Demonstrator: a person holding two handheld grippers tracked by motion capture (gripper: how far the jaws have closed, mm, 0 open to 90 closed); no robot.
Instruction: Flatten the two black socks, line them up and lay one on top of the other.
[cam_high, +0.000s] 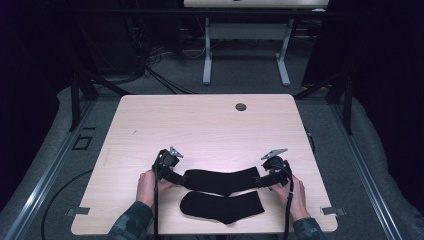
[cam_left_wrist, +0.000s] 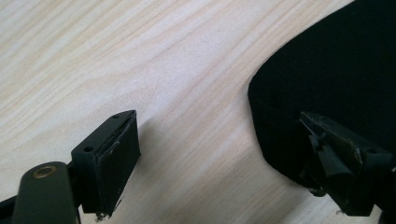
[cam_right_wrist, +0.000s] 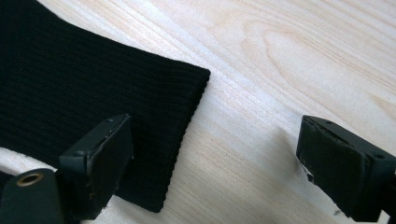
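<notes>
Two black socks lie on the light wooden table (cam_high: 200, 125) near its front edge. The upper sock (cam_high: 220, 179) stretches sideways between my grippers, and the lower sock (cam_high: 222, 206) lies flat just in front of it. My left gripper (cam_high: 176, 176) is at the upper sock's rounded left end. In the left gripper view the left gripper (cam_left_wrist: 217, 126) is open, with one jaw over the upper sock (cam_left_wrist: 336, 70) and the other over bare wood. My right gripper (cam_high: 264, 180) is at the ribbed cuff. Seen in its own view, the right gripper (cam_right_wrist: 212, 126) is open too, astride the cuff edge of the upper sock (cam_right_wrist: 70, 84).
A small round grommet (cam_high: 241, 106) sits near the table's far edge. Beyond the table stand another desk's white legs (cam_high: 207, 60) and loose cables on the floor. Black frame posts (cam_high: 75, 95) flank both sides. The person's hands (cam_high: 146, 187) rest close to the front edge.
</notes>
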